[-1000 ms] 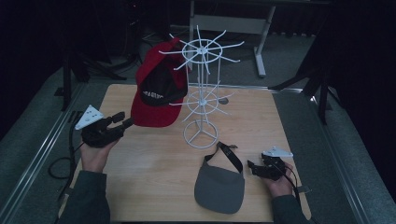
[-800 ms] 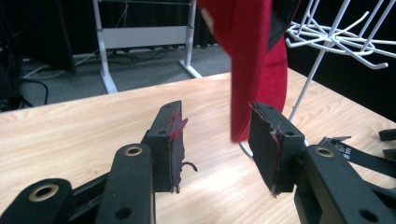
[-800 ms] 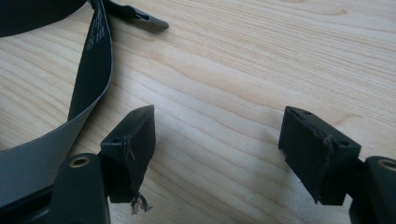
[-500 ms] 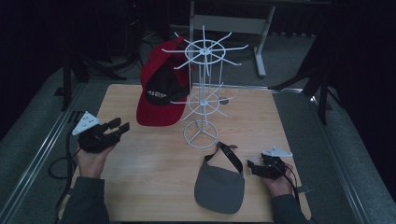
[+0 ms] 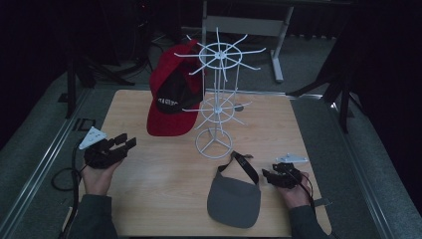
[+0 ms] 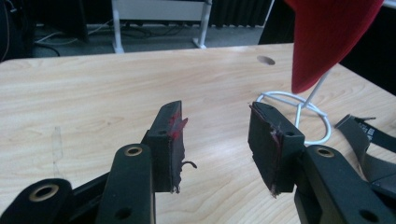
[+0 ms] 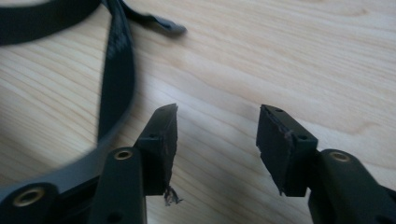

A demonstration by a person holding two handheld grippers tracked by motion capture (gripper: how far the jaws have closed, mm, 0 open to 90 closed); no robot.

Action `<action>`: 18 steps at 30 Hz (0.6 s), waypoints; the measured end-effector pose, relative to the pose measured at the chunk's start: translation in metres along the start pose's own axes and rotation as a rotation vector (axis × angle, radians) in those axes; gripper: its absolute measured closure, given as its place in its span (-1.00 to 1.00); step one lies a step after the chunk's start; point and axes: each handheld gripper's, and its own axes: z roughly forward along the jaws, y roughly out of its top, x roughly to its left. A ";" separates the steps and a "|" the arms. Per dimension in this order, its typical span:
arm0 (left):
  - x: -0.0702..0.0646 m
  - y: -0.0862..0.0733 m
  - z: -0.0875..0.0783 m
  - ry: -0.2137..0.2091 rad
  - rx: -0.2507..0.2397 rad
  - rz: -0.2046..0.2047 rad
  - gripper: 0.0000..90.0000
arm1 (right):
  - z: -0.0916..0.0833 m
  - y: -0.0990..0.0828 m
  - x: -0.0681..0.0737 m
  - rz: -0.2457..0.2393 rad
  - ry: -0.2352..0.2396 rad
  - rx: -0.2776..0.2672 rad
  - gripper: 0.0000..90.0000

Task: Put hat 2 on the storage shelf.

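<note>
A red cap with a black front panel (image 5: 171,102) hangs from the white wire rack (image 5: 217,97) at the table's middle; its red brim (image 6: 327,42) shows at the top of the left gripper view. My left gripper (image 5: 121,144) (image 6: 217,137) is low over the table's left side, short of the cap, open and empty. A grey visor (image 5: 234,199) lies near the front edge, and its black strap (image 5: 244,167) (image 7: 116,70) curls toward the rack. My right gripper (image 5: 267,175) (image 7: 217,137) hovers just right of the strap. Its jaws have just been closing, with only bare wood between them.
The rack's round wire base (image 5: 214,144) (image 6: 299,105) stands between the two grippers. The wooden table (image 5: 164,179) has a small hole (image 6: 265,59) behind the rack. Metal rails and a dark floor surround the table, and a white desk leg (image 5: 277,55) stands beyond.
My left gripper has drawn back slightly from the cap and sunk toward the table. The cap has settled a little to the right on the rack. The right hand stays in place.
</note>
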 end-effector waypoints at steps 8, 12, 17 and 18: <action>-0.001 -0.011 0.005 0.005 0.004 -0.004 0.24 | -0.003 0.015 0.001 0.033 0.037 -0.020 0.26; -0.002 -0.015 0.008 0.005 0.008 -0.013 0.24 | 0.000 0.024 0.005 0.012 0.042 -0.030 0.27; -0.002 -0.019 0.008 0.005 0.014 -0.024 0.23 | 0.003 0.035 0.009 0.002 0.066 -0.031 0.28; -0.002 -0.019 0.008 0.005 0.014 -0.024 0.23 | 0.004 0.037 0.010 -0.003 0.072 -0.032 0.28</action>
